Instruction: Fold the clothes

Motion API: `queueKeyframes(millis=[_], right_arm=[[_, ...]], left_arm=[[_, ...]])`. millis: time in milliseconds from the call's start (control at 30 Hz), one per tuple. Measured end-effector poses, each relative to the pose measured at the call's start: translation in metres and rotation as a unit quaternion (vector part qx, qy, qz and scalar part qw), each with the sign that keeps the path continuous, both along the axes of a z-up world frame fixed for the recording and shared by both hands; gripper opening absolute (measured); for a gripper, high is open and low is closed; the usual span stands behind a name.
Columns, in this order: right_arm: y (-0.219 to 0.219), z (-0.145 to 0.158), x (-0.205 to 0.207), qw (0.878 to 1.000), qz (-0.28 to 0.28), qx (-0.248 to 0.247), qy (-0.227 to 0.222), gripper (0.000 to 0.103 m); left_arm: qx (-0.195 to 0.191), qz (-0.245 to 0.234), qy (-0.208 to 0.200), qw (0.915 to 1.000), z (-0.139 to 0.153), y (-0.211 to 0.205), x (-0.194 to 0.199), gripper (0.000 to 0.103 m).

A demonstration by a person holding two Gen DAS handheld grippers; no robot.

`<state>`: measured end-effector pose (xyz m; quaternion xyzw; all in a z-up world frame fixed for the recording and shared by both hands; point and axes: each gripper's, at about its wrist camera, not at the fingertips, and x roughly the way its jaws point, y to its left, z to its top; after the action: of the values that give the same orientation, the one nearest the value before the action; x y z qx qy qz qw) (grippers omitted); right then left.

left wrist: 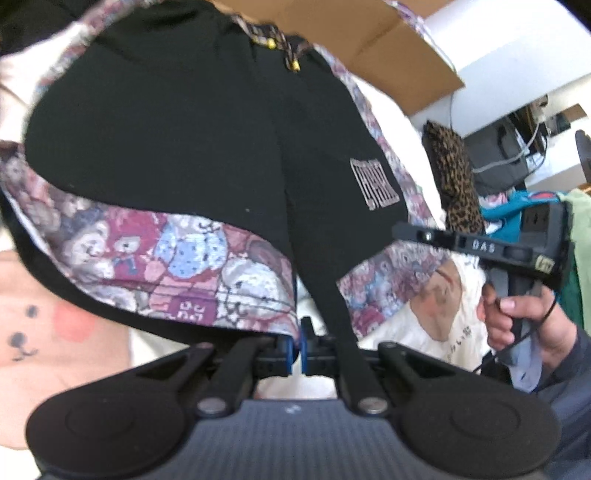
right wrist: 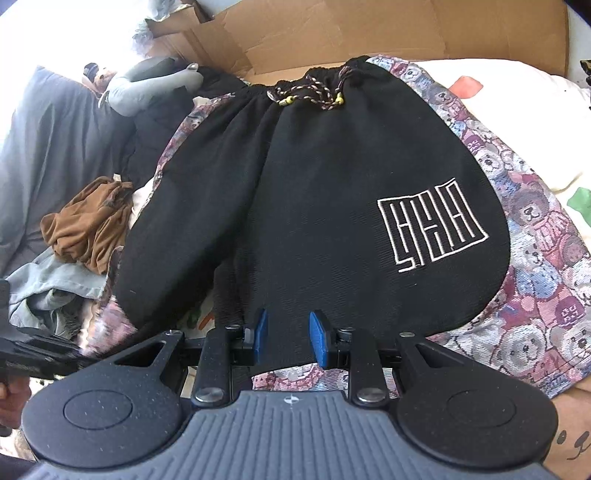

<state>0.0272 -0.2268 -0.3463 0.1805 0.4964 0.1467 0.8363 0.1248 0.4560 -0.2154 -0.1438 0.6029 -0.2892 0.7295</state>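
Black shorts (right wrist: 303,192) with bear-print side panels and a braided drawstring (right wrist: 314,96) lie spread on a pale bed, waistband far from me. A white line logo (right wrist: 432,229) marks one leg. In the left wrist view the shorts (left wrist: 177,147) fill the frame, and my left gripper (left wrist: 295,349) is shut on the bear-print hem (left wrist: 229,291), its blue pads nearly together. My right gripper (right wrist: 289,334) sits at the near hem of the logo leg. Its blue pads (right wrist: 318,339) stand apart, with black cloth lying flat between them. The right gripper (left wrist: 480,251) also shows from the side, held by a hand.
A cardboard box (right wrist: 369,33) stands behind the waistband. Loose clothes are piled beside the shorts: a brown garment (right wrist: 88,221), grey items (right wrist: 48,288) and a grey neck pillow (right wrist: 155,85). A leopard-print cloth (left wrist: 454,173) and teal fabric (left wrist: 517,214) lie further off.
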Motion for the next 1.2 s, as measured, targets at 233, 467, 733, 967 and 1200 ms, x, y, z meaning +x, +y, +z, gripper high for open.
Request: queueKeyframes(millis=[233, 467, 733, 967, 1200], right_arm=[[0.001, -0.003, -0.001, 1.0, 0.0, -0.002, 0.008, 0.03], [0.01, -0.001, -0.001, 1.0, 0.012, 0.008, 0.004, 0.03], [0.032, -0.001, 0.005, 0.999, 0.044, 0.02, 0.006, 0.03], [0.043, 0.001, 0.011, 0.998, 0.059, 0.012, 0.004, 0.03], [0.047, -0.004, 0.01, 0.998, 0.063, 0.005, 0.015, 0.03]], left_arm=[[0.029, -0.022, 0.011, 0.9993, -0.004, 0.005, -0.007, 0.019], [0.076, -0.011, -0.01, 0.997, 0.018, 0.04, 0.004, 0.019], [0.153, 0.05, -0.049, 0.9858, 0.025, 0.087, 0.038, 0.019], [0.193, 0.106, -0.084, 0.9719, 0.022, 0.121, 0.08, 0.022], [0.228, 0.138, -0.093, 0.9594, -0.001, 0.134, 0.11, 0.025]])
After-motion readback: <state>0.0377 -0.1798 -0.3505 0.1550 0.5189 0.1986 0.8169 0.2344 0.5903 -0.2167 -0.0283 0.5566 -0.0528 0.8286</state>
